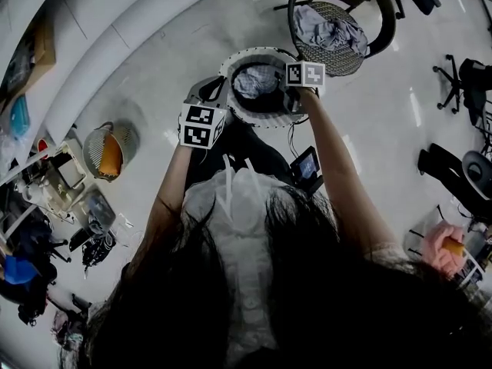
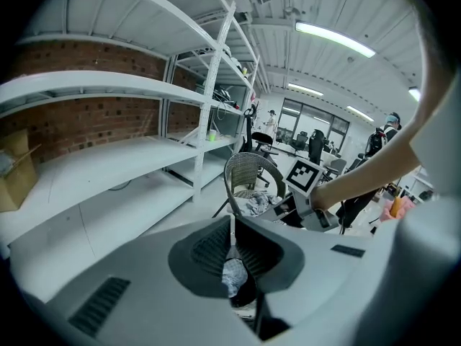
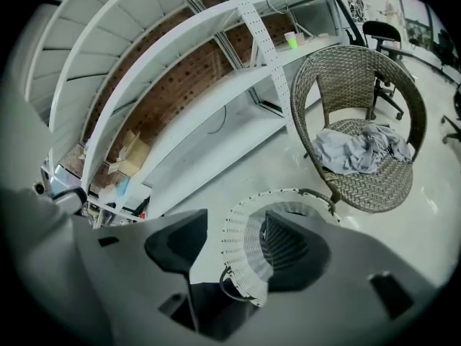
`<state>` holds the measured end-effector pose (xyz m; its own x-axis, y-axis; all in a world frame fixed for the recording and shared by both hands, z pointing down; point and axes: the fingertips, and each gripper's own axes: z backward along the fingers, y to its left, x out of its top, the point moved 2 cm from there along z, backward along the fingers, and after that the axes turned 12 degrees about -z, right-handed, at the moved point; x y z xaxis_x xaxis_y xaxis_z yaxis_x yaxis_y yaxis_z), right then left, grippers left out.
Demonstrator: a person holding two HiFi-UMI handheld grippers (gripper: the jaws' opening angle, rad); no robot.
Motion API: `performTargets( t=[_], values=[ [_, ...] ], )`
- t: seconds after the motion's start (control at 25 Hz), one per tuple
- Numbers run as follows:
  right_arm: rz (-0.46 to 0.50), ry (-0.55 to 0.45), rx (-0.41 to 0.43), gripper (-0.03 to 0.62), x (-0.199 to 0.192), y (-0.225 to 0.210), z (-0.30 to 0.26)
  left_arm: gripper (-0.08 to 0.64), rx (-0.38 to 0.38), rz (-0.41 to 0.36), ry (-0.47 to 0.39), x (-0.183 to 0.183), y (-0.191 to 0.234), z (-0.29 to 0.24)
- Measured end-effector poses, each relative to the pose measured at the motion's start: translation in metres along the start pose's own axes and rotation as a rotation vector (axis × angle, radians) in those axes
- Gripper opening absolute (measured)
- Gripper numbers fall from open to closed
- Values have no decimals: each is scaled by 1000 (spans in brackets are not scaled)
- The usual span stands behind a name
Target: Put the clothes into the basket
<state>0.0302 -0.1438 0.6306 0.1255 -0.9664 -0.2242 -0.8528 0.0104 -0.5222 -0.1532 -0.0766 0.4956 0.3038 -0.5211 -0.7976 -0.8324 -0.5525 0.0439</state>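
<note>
Left tongs (image 2: 232,245) pinch the basket (image 1: 265,51) by its rim, apparently to steady it as a target. Right tongs (image 3: 238,244) hang spread above it, empty. One cloth (image 1: 256,80) lies inside; more clothes (image 1: 329,29) wait on the chair (image 1: 338,61).

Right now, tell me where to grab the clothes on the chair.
Pinch a raised fold on top of the crumpled clothes, coming down from above at the open front of the chair: the pile lies loose on the seat, and the tall back wraps round behind and both sides.
</note>
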Motion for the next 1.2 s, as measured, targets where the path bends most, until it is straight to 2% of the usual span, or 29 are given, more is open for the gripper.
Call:
performTargets(
  t=[0.24,0.56,0.92,1.08,1.2],
  values=[
    [12,4,26,239,6,-7,3,31,19,7,-4,7,-4,-9],
    [-22,-96,124,238,16,-1,30,31,16,-9,-18,16,-19,-11],
    [-89,-311,262,236,13,30,94,31,-30,-64,-75,38,-23,4],
    [-81,-443,235,227,11,44,131,31,-89,-120,-97,49,-29,4],
    [-72,-505,233,204,4,55,147,31,-144,-164,-112,60,-35,4]
  ],
)
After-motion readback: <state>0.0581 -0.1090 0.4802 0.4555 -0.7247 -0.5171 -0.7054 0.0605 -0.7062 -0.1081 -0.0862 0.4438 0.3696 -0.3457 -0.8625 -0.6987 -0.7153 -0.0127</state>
